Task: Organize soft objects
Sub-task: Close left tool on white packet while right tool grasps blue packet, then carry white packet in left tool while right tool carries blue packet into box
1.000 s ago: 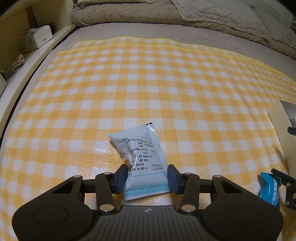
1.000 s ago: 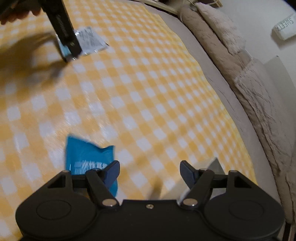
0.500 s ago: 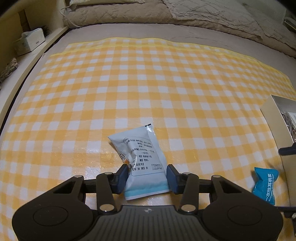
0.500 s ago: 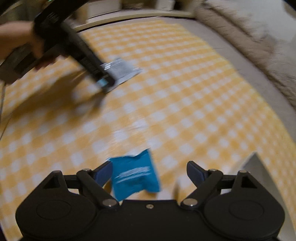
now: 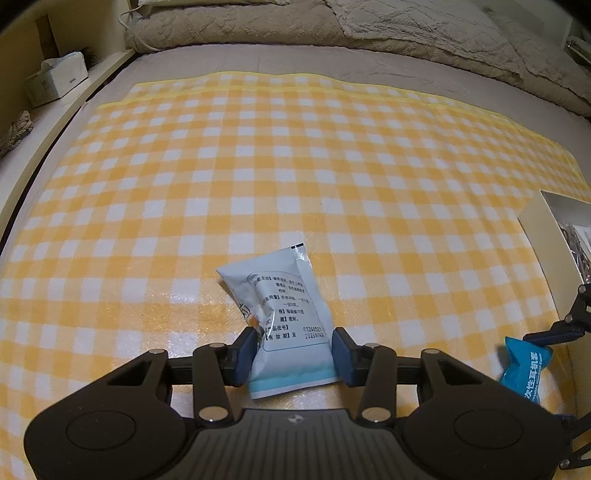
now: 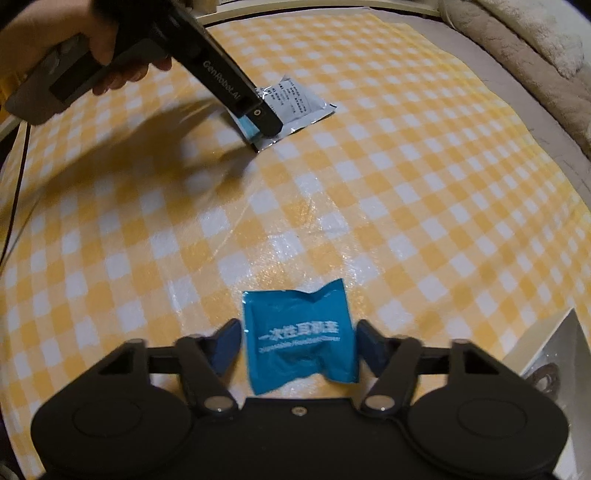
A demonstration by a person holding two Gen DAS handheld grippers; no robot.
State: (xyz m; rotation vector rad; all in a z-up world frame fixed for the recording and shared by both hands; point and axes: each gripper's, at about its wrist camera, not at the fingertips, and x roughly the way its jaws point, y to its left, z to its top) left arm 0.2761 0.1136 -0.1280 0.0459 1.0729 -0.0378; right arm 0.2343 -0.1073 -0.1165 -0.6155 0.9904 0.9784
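Observation:
A white printed sachet (image 5: 286, 321) lies on the yellow checked cloth (image 5: 295, 166). My left gripper (image 5: 293, 354) has its jaws against both sides of the sachet's near end. A blue packet (image 6: 301, 339) lies between the jaws of my right gripper (image 6: 300, 343), which touch or nearly touch its sides. The blue packet (image 5: 526, 367) also shows at the right of the left wrist view. The left gripper (image 6: 264, 122) and the white sachet (image 6: 295, 107) show at the top of the right wrist view.
An open white box (image 5: 550, 236) sits at the cloth's right edge; its corner (image 6: 554, 354) shows beside the right gripper. Beige bedding (image 5: 332, 26) lies along the far side. A tissue box (image 5: 55, 77) stands on the left ledge.
My right gripper swung round and moved onto the blue packet, which now sits between its jaws. The jaws have narrowed. My left gripper stays on the white sachet.

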